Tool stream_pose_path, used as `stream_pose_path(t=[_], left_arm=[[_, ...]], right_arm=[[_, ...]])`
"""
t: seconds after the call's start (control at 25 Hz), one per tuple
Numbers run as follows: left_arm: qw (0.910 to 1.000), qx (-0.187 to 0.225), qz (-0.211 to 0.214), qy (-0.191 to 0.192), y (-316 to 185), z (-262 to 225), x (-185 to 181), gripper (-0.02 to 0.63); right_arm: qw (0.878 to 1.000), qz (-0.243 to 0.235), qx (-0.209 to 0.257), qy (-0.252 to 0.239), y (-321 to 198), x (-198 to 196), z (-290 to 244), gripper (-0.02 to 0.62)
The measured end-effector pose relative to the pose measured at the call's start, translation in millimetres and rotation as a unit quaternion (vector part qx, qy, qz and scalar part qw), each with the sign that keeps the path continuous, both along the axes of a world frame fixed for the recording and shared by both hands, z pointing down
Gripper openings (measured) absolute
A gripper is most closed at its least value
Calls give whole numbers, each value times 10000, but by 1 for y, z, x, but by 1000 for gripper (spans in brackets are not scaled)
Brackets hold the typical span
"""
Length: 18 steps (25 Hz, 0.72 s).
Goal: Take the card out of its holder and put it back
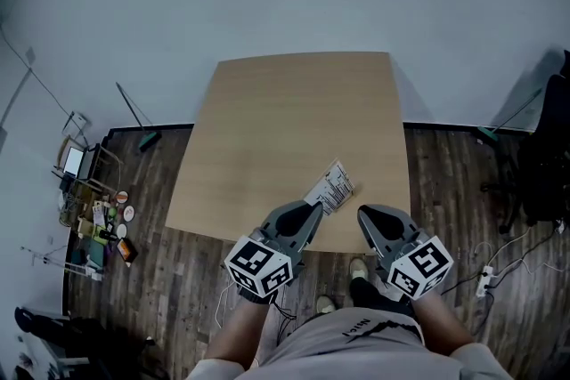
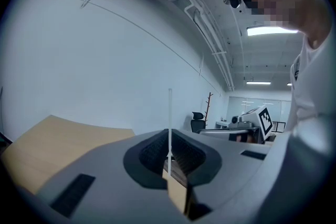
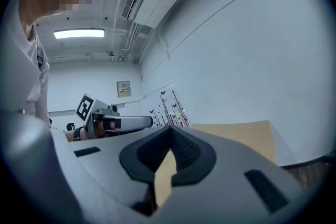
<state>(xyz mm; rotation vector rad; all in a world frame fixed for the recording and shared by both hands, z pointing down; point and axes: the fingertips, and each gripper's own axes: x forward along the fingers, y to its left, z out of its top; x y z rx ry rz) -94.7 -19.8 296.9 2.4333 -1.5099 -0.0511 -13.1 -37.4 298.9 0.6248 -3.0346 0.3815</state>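
A white printed card in a clear holder (image 1: 330,186) is raised over the near edge of the wooden table (image 1: 294,111). My left gripper (image 1: 315,208) is shut on its lower edge. In the left gripper view the holder (image 2: 169,118) shows edge-on as a thin upright line pinched between the jaws. The right gripper view shows the card's (image 3: 167,100) face, printed with dark lines and small butterfly shapes, beside the left gripper (image 3: 137,122). My right gripper (image 1: 364,214) hangs just to the card's right, jaws shut with nothing between them (image 3: 169,132).
A person's legs and shoes (image 1: 358,270) are below the table edge. Clutter and a small stand (image 1: 89,209) sit on the wood floor at the left, a dark office chair (image 1: 543,156) at the right. A white wall lies behind the table.
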Motion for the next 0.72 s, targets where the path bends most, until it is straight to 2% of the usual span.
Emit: stream_pose_path(t=[0.72], left_arm=[[9998, -116, -104, 78, -4, 15, -2, 24]], right_arm=[[10000, -48, -29, 11, -4, 3, 3, 14]])
